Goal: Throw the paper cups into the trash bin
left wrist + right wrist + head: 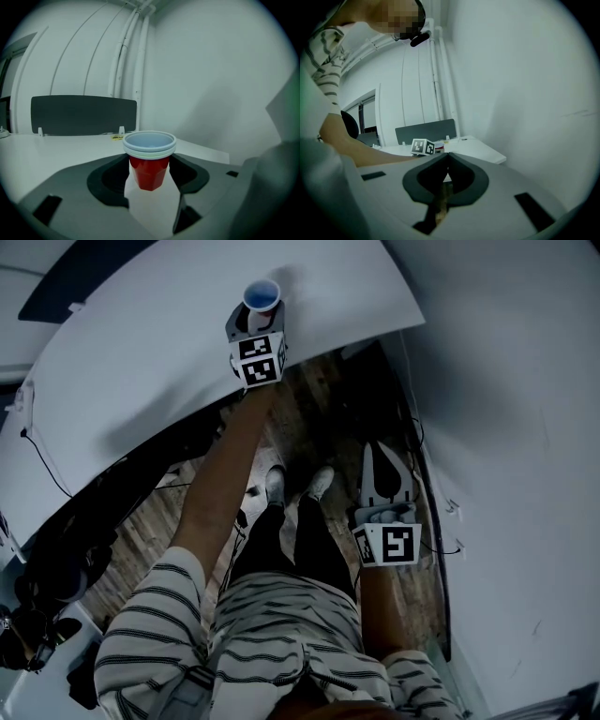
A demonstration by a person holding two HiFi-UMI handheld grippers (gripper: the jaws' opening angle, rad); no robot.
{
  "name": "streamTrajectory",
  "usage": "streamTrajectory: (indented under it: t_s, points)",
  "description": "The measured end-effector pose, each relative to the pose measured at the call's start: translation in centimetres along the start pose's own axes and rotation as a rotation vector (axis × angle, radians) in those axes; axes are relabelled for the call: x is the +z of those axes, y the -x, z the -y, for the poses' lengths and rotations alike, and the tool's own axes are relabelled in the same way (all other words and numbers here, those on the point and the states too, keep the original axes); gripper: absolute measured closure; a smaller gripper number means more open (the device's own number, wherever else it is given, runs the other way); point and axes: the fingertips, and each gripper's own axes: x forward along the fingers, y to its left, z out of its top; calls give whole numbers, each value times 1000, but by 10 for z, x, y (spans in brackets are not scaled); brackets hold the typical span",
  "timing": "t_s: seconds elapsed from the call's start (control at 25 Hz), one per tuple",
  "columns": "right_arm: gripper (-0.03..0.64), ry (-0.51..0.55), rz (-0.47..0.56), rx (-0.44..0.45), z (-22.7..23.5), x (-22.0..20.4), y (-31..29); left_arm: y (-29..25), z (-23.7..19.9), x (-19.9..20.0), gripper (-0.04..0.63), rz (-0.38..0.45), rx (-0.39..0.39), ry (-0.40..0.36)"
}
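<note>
With left gripper (260,311) gripping the stacked cups (149,159) wide-jawed just above the table (141,362), squeeze enough to hold, not crush. Carry upright to the bin, out of view; leave right gripper (446,159) shut, empty, beside the leg.

In the head view, the left claw's (255,322) marker cube (258,359) is covering most of the paper cups (262,294), leaving only the rim showing. The striped shirt (281,634) is running off the bottom edge, and a yellow item (116,137) on the surface (56,154) is appearing too small to identify.
</note>
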Motion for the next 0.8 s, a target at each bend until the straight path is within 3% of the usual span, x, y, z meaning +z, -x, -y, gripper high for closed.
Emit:
streamTrajectory:
  t_s: [0.32,0.8]
  points:
    - [607,-9,23,-32,3,12,14,34,19,24,310,34,-41,16]
    - [607,5,67,-98,1,42,45,113,58,71,310,87,-133,-30]
